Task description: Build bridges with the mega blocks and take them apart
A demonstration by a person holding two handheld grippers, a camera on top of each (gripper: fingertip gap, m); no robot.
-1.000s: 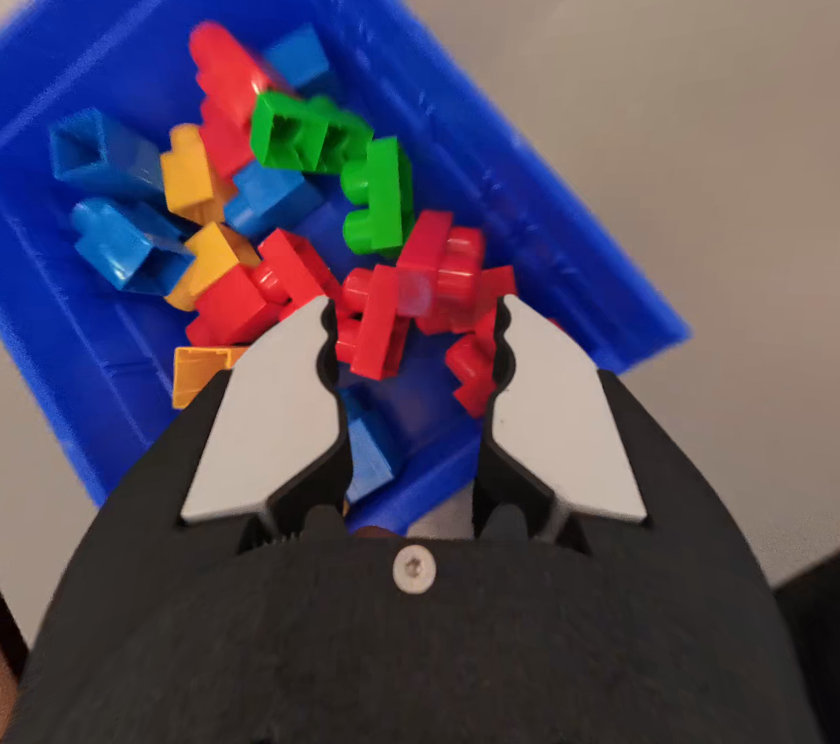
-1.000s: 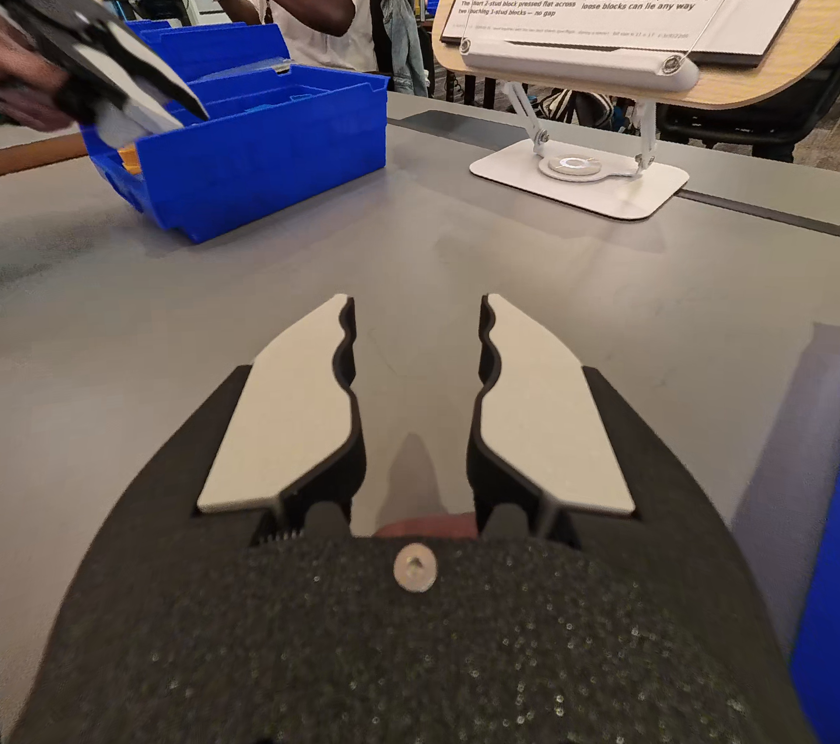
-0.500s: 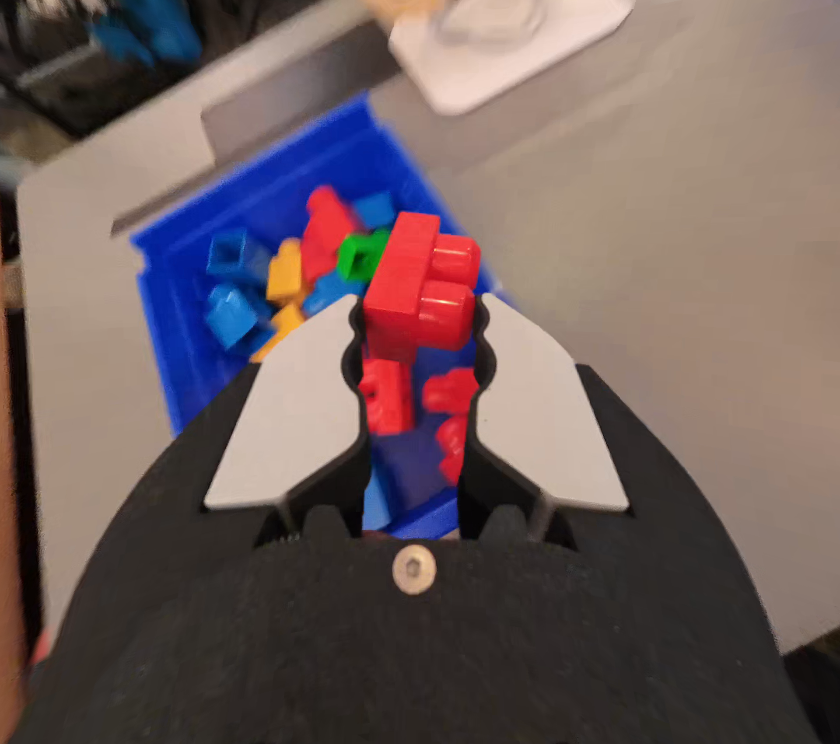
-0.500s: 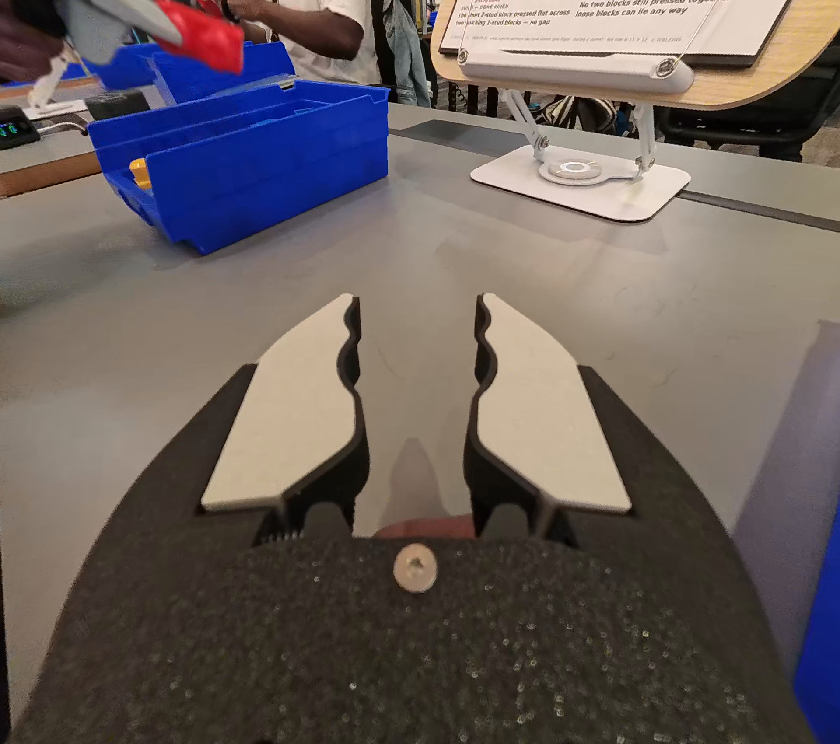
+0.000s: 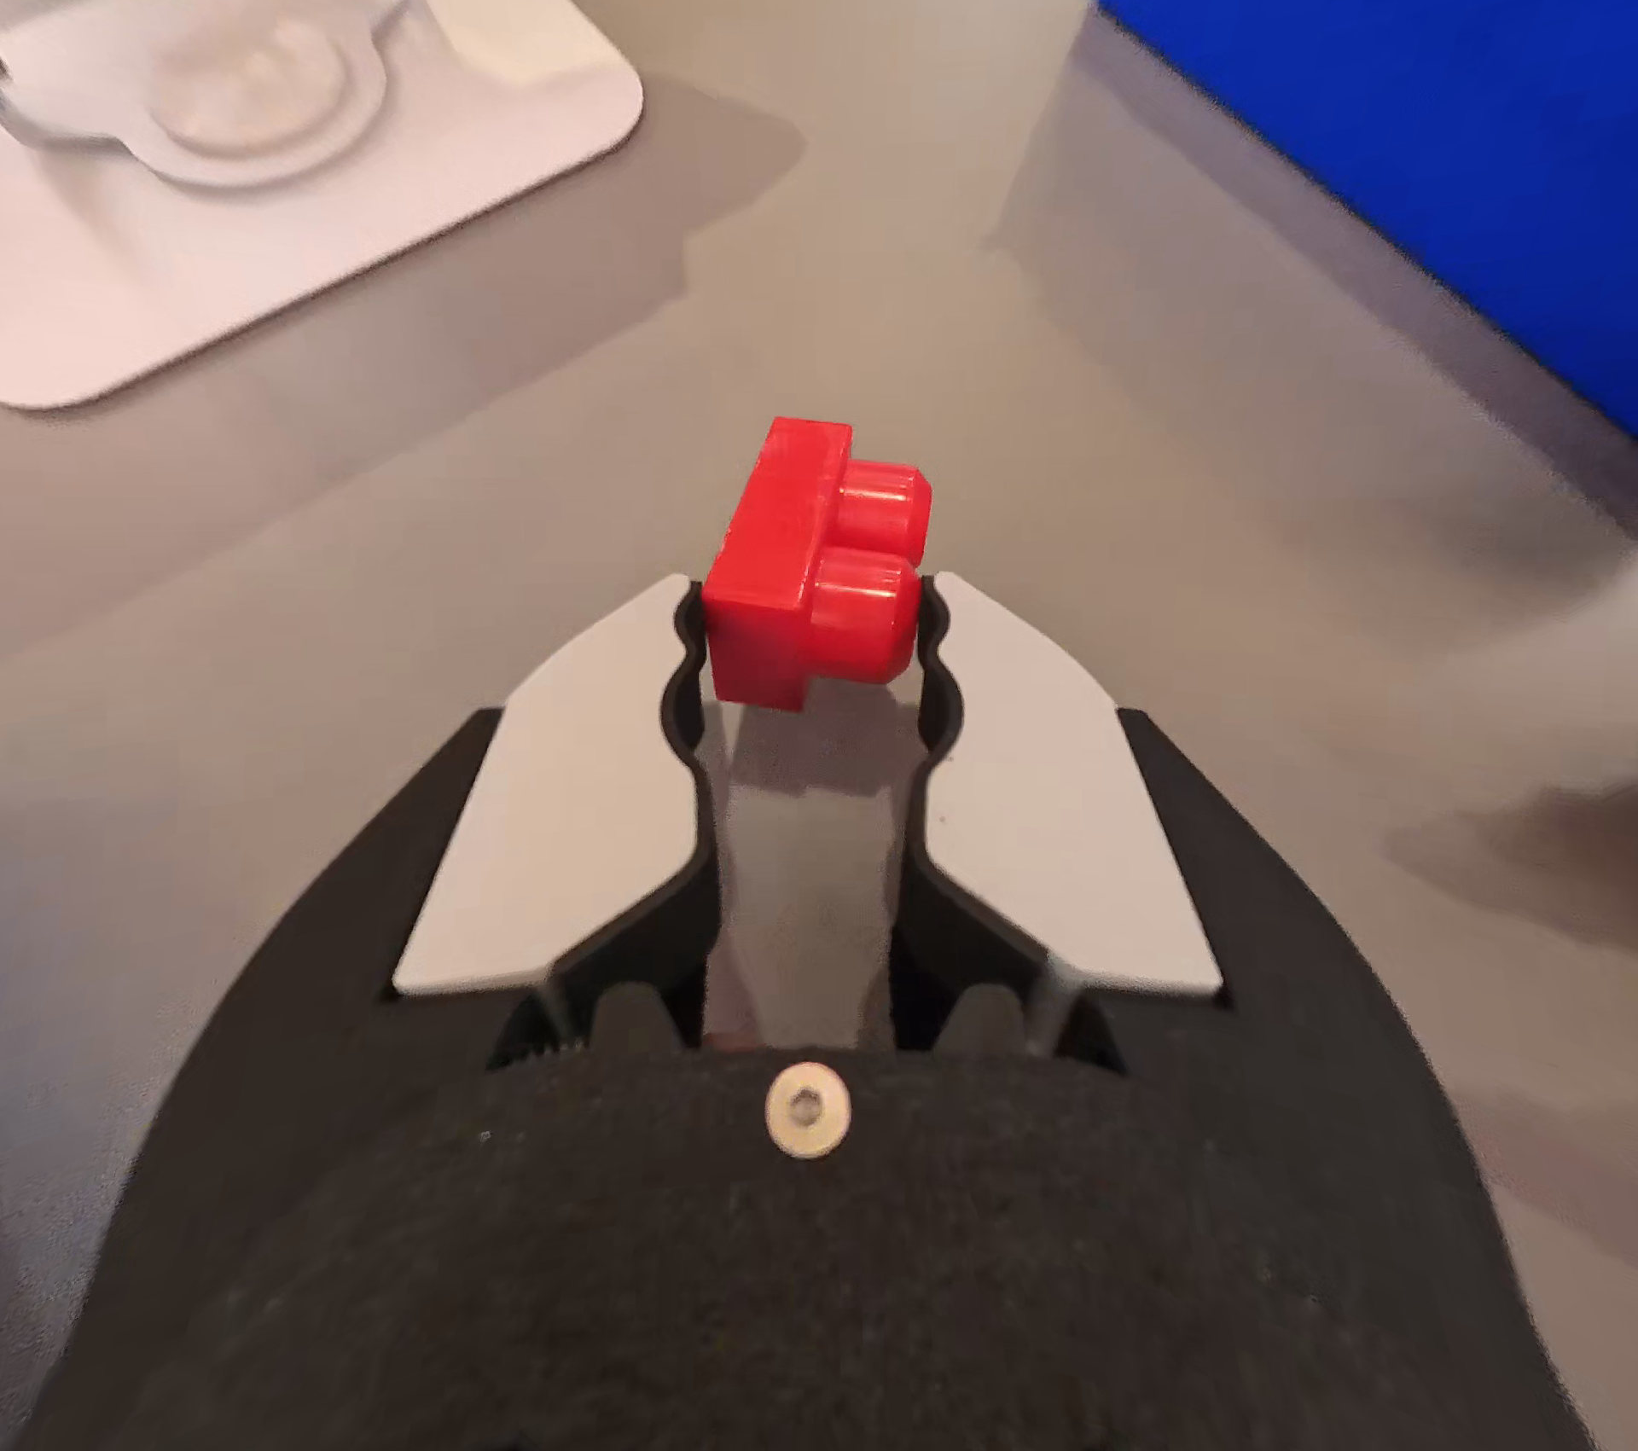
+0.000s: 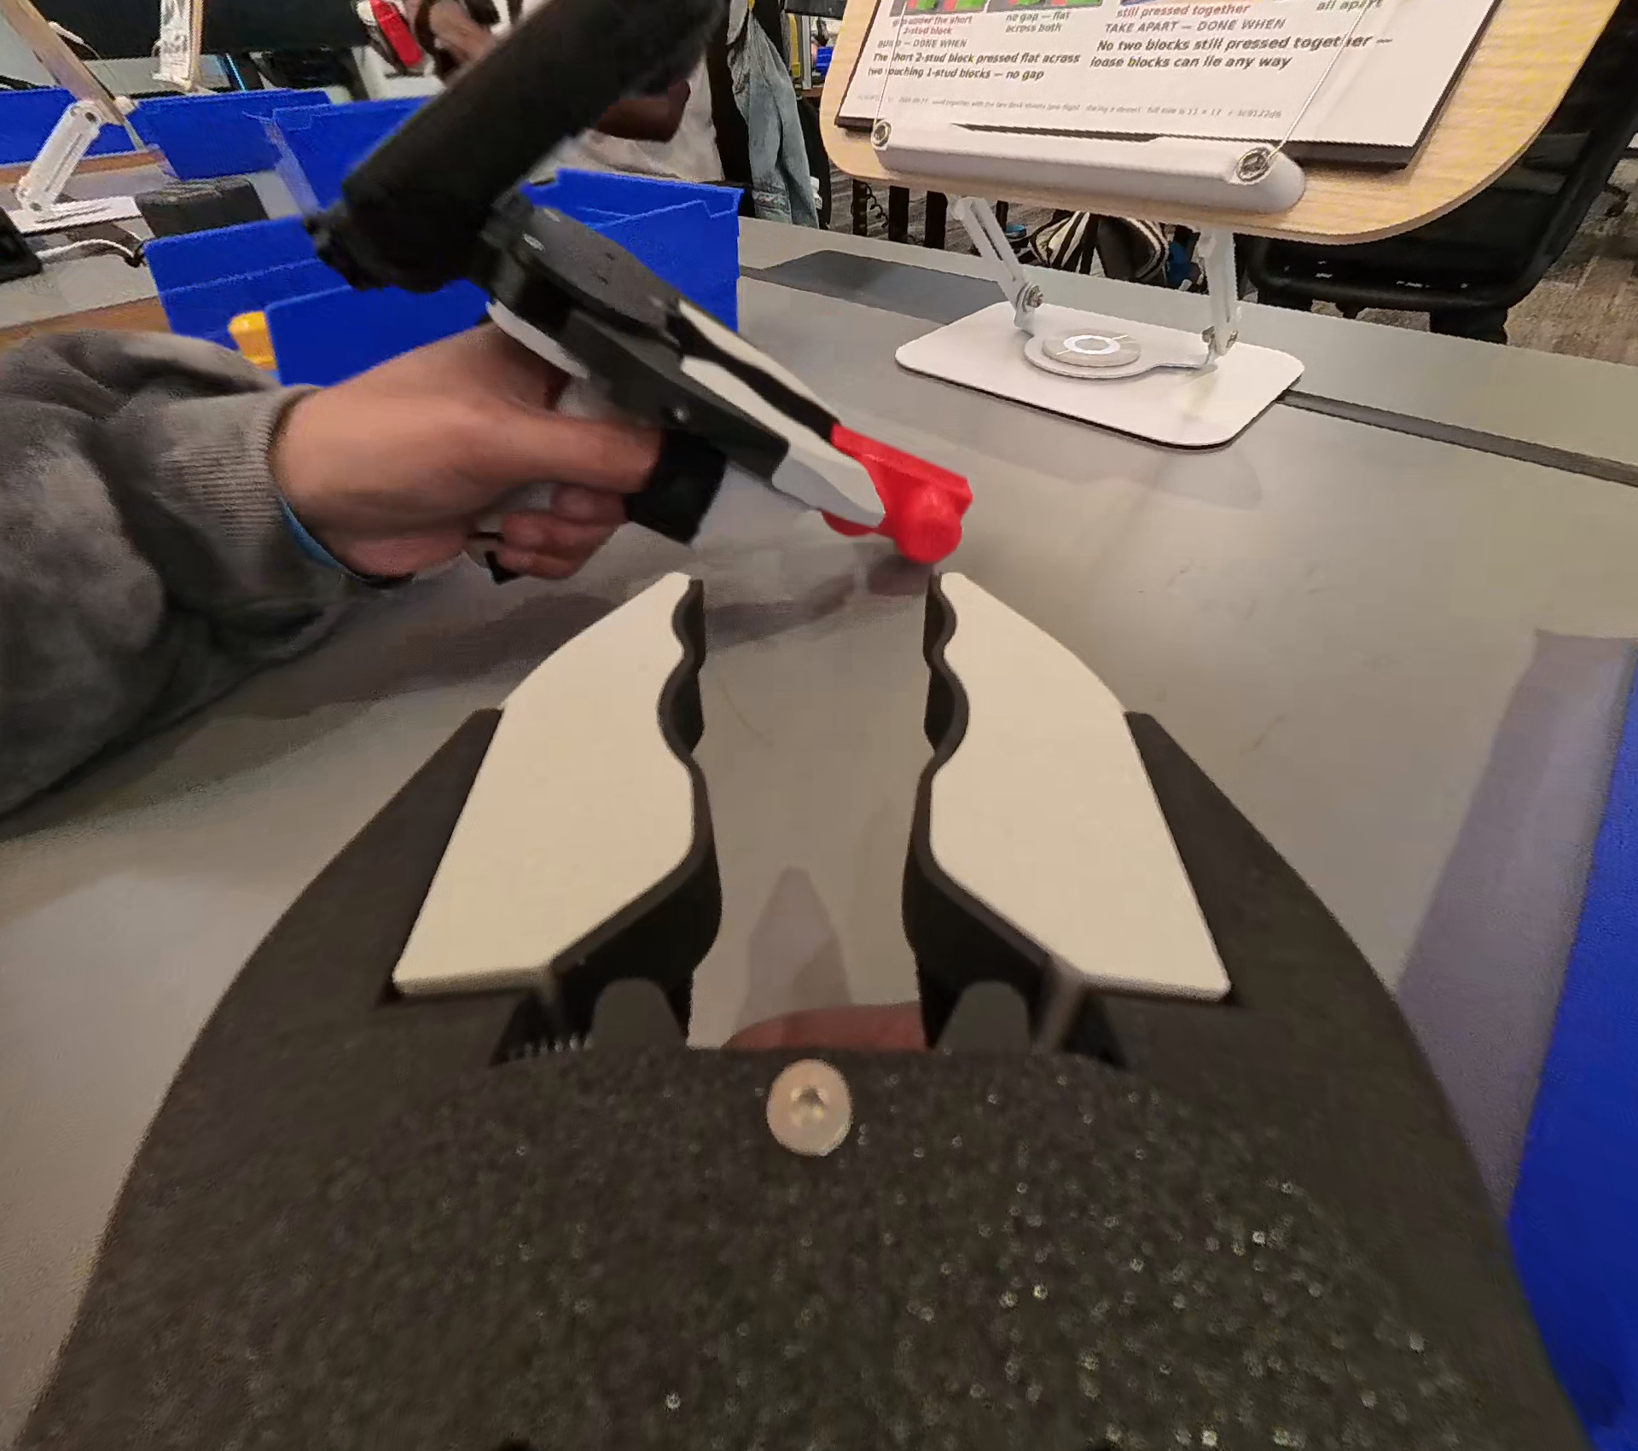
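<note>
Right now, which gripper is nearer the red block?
Left. The left gripper is shut on the red block; the right gripper sits open just short of it, apart.

One red block (image 5: 802, 593), two tools, one white stand (image 6: 1099, 367), several blue bins.

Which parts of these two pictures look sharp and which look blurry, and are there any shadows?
Left wrist view: the red block is crisp, with its shadow on the grey table just beneath; the white stand base and blue bin are soft. Right wrist view: the hand holding the left gripper is smeared; the edges bend.
</note>
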